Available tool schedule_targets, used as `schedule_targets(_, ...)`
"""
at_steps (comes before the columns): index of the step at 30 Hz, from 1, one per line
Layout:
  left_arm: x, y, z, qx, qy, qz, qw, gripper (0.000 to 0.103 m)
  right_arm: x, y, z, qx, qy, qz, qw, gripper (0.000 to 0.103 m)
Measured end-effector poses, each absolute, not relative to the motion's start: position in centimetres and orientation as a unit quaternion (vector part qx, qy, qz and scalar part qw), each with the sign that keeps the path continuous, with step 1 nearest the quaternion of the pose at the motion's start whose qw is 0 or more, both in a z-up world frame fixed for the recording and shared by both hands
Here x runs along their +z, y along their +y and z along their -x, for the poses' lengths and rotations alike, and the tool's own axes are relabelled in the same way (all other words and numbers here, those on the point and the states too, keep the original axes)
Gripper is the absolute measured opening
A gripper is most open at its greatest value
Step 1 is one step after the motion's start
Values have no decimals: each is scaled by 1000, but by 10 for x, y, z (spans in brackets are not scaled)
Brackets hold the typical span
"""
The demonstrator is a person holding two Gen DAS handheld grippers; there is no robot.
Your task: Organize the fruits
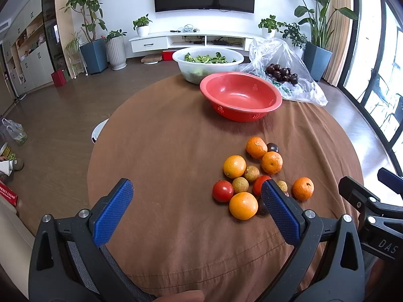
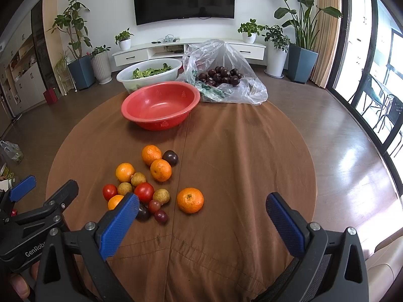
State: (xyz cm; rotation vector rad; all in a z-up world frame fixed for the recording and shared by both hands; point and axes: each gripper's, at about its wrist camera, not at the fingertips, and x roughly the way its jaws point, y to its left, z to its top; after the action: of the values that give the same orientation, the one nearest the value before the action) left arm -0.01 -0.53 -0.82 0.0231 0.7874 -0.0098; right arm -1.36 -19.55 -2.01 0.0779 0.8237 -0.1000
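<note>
On the table: a round top under a brown cloth point(image 2: 226, 151), with a loose heap of mixed fruit on the near side and bowls further back.
Fruit heap: mandarins, among them one lying a little apart point(image 2: 190, 200); two tomatoes point(image 2: 144, 192); several pale longans point(image 2: 161, 196); a few dark plums point(image 2: 170, 157). All lie mixed on the cloth, most of them touching.
Red bowl point(image 2: 161, 104): stands beyond the heap, well apart from it, and is bare inside.
White bowl point(image 2: 148, 74): behind the red one, holding green leaves.
Plastic bag point(image 2: 224, 70): beside the bowls, open, with more dark plums inside.
Left gripper point(image 1: 196, 201): jaws spread wide, holding nothing, hanging near the heap's left edge.
Right gripper point(image 2: 201, 211): jaws likewise wide apart and bare, with the lone mandarin between them in view, not touched.
Progress: by my reckoning nothing is sorted; every loose fruit remains to be lifted, probably into the red bowl.
</note>
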Motion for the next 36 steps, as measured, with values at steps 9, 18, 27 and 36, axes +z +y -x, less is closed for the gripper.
schedule_targets(9,-8,-5,0,-5,384,-11,923,103,-20,-195,14,-49,400,-38,914,103)
schedule_targets(18,-13,-6,0,-6,386,-11,923,103,-21,-195,14,-48,401,-38,914,103)
schedule_targets(27,-21,-7,2,-8,389,-10,921,103,-21,-195,14,-49,402,-37,914,103)
schedule_targets(36,-28,-3,-5,-16,400,-6,916,103,-25,-196,16,-48,404,-40,913,103)
